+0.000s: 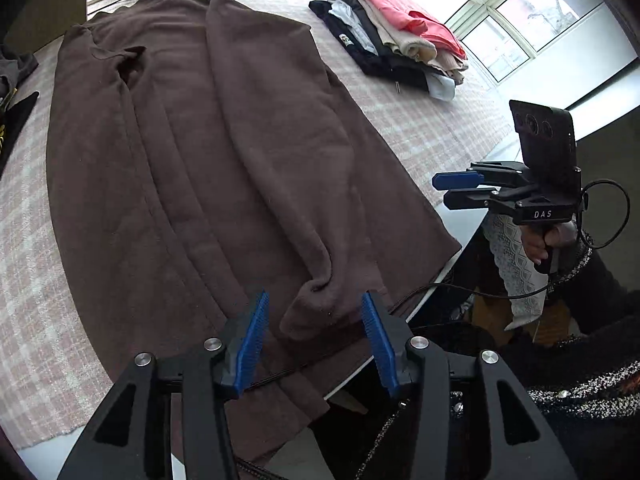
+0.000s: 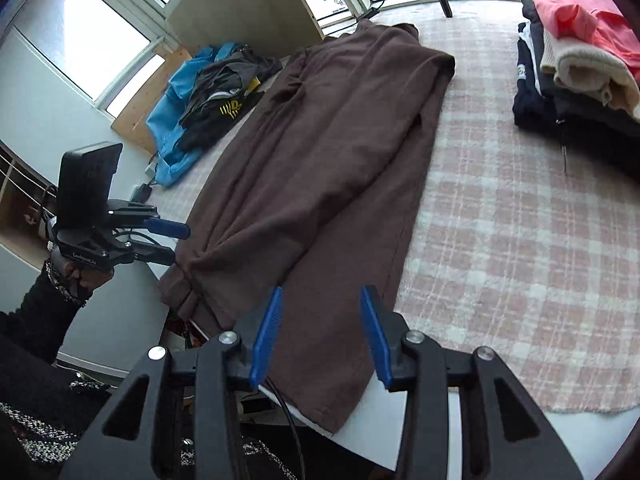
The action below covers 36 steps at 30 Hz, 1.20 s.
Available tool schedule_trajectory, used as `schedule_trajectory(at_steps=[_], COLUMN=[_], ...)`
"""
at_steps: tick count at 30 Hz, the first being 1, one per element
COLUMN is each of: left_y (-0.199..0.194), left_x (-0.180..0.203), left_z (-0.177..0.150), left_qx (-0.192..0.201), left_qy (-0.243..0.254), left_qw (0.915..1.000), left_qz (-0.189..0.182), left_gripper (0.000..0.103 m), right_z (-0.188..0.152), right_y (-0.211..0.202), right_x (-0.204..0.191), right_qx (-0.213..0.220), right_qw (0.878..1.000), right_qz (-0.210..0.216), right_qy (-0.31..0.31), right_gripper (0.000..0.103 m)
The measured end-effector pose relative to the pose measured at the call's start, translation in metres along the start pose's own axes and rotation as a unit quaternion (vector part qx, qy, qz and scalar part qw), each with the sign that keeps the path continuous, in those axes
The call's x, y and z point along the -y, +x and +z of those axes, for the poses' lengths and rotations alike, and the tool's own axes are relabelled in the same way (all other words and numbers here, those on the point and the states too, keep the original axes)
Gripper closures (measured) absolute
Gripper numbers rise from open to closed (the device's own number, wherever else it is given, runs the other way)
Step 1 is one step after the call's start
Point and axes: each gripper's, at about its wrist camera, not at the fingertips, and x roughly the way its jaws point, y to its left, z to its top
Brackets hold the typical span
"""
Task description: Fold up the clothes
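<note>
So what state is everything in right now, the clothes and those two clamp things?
brown garment: spread flat, sides folded inward, near end hanging over the table edge
folded stack: neatly piled, pink item on top
unfolded pile: crumpled heap, blue and black
left gripper: open, holding nothing
right gripper: open, holding nothing

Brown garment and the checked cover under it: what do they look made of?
The brown garment looks like soft, matte fleece or brushed knit: a fuzzy nap and thick rounded folds, no sheen. The checked cover looks like a fluffy woven or plush textile, pink and white, with a fuzzy surface; the exact fibre cannot be told.
</note>
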Motion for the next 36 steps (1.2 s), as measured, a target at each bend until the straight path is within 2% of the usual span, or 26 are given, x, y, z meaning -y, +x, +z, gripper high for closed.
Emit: schedule_trajectory(at_steps=[2,3,4,6,8,9,11,14,15,17,20,27,30,31,33,36], left_y=[0.011,0.013,0.016,0.013,0.007,0.004,-0.003,-0.014,-0.016,-0.020,-0.021,-0.020,-0.020,-0.021,-0.023,-0.026], left_x=[0.001,0.000,-0.001,-0.004,-0.007,-0.008,-0.018,-0.035,-0.038,-0.042,-0.049,-0.041,-0.038,-0.036,-0.032,-0.019], left_z=[-0.005,-0.005,-0.006,-0.006,-0.007,-0.007,-0.009,-0.013,-0.014,-0.015,-0.015,-0.011,-0.010,-0.010,-0.012,-0.016], left_qx=[-0.003,-0.001,0.002,0.014,0.029,0.037,0.060,0.098,0.108,0.121,0.125,0.118,0.115,0.114,0.112,0.105], left_qy=[0.008,0.003,-0.002,-0.019,-0.037,-0.047,-0.087,-0.156,-0.169,-0.186,-0.203,-0.187,-0.180,-0.178,-0.171,-0.151], left_qw=[0.9999,1.0000,0.9999,0.9988,0.9956,0.9932,0.9825,0.9537,0.9486,0.9469,0.9458,0.9553,0.9591,0.9603,0.9640,0.9745], left_qz=[0.013,0.001,-0.010,-0.044,-0.081,-0.100,-0.154,-0.238,-0.245,-0.233,-0.221,-0.196,-0.186,-0.182,-0.170,-0.129], left_gripper=[0.057,0.059,0.059,0.070,0.086,0.087,0.090,0.091,0.091,0.091,0.091,0.091,0.091,0.091,0.091,0.091], right_z=[-0.020,-0.029,-0.035,-0.032,-0.026,-0.024,-0.018,-0.018,-0.019,-0.019,-0.016,-0.008,-0.004,-0.003,-0.003,-0.003], right_y=[0.009,0.010,0.010,0.005,0.001,0.000,0.010,0.039,0.047,0.058,0.065,0.075,0.081,0.079,0.072,0.053], right_x=[-0.007,-0.010,-0.013,-0.019,-0.024,-0.027,-0.029,-0.026,-0.025,-0.029,-0.052,-0.088,-0.092,-0.089,-0.087,-0.093], right_qx=[-0.026,-0.037,-0.044,-0.026,0.004,0.019,0.030,0.025,0.026,0.034,0.039,0.038,0.049,0.060,0.074,0.072], right_qw=[0.999,0.999,0.998,1.000,1.000,0.999,0.996,0.989,0.986,0.984,0.992,0.995,0.996,0.995,0.995,0.997], right_qz=[-0.019,-0.029,-0.036,-0.015,0.017,0.033,0.064,0.111,0.127,0.136,0.102,0.089,0.068,0.068,0.055,-0.008], right_qy=[-0.007,-0.009,-0.010,0.005,0.022,0.031,0.050,0.091,0.105,0.114,0.070,0.021,0.022,0.028,0.022,-0.021], right_gripper=[0.066,0.071,0.071,0.070,0.068,0.067,0.066,0.058,0.058,0.058,0.058,0.058,0.059,0.060,0.091,0.097])
